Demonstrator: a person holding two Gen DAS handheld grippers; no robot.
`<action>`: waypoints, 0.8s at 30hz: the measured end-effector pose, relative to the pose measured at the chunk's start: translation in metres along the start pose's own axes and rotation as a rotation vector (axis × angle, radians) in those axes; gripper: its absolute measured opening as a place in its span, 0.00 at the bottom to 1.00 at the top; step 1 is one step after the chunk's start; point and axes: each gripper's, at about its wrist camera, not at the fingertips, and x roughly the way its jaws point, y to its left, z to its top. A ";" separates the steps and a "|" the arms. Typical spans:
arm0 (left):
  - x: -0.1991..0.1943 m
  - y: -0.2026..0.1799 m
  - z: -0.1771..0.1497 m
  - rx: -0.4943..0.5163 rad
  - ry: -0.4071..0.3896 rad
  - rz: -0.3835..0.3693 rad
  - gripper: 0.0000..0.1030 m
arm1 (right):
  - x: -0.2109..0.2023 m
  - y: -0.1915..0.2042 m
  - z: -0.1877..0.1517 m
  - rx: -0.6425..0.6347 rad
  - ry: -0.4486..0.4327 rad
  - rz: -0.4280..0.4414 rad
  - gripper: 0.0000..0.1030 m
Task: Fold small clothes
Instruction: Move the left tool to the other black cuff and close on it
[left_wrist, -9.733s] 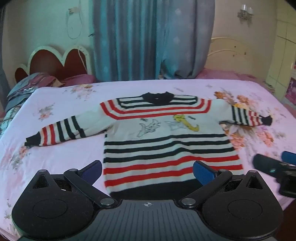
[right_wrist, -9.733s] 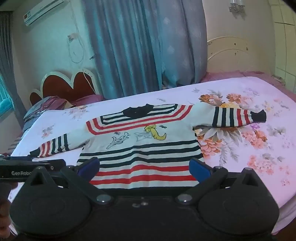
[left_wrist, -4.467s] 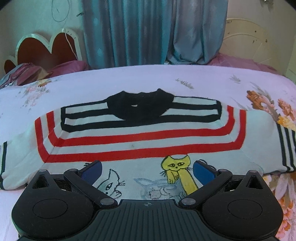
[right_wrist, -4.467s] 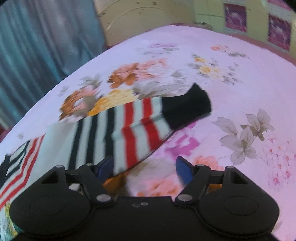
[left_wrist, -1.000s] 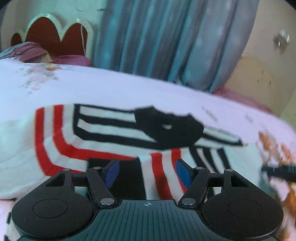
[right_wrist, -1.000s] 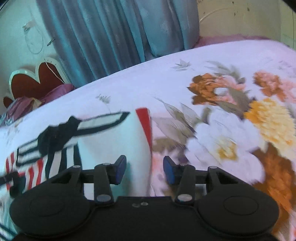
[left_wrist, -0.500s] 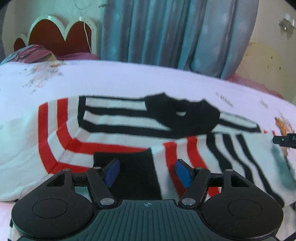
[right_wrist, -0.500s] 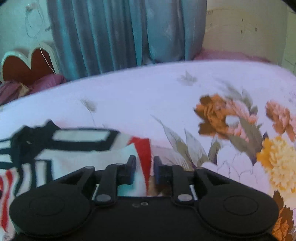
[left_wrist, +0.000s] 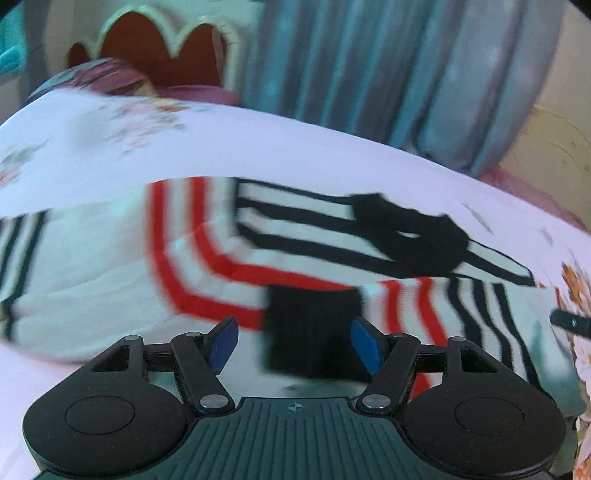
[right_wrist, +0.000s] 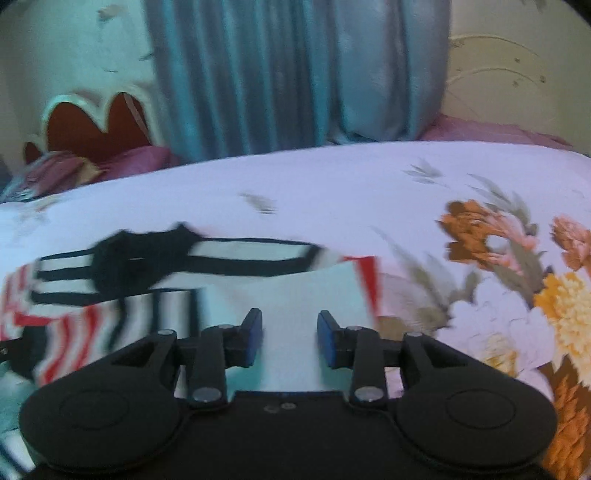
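A small white sweater (left_wrist: 110, 266) with red and black stripes lies flat on the bed, its black collar (left_wrist: 406, 236) toward the curtain. One sleeve is folded across the chest, and its black cuff (left_wrist: 314, 328) lies between the pads of my open left gripper (left_wrist: 293, 343), which do not press on it. My right gripper (right_wrist: 290, 338) hovers over the white fold at the sweater's shoulder (right_wrist: 295, 288). Its jaws are opening, with cloth under the gap but not pinched. The right gripper's tip (left_wrist: 570, 323) shows at the left wrist view's right edge. Both views are blurred.
The bed has a pale pink sheet (right_wrist: 332, 184) printed with orange flowers (right_wrist: 476, 229) to the sweater's right. A scalloped headboard (left_wrist: 162, 48) with pillows and blue curtains (right_wrist: 295, 74) stand beyond the bed.
The right gripper's jaws, nearly shut half a second ago, now stand wider apart. The left gripper has swung left, so the cuff sits further right and the other sleeve appears.
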 end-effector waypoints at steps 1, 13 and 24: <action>-0.005 0.011 -0.001 -0.025 0.000 0.011 0.69 | -0.004 0.009 -0.003 -0.006 0.002 0.024 0.32; -0.053 0.164 -0.013 -0.255 -0.038 0.177 0.86 | -0.025 0.118 -0.031 -0.031 0.046 0.189 0.41; -0.053 0.301 -0.027 -0.528 -0.081 0.282 0.86 | -0.021 0.204 -0.041 -0.091 0.067 0.266 0.46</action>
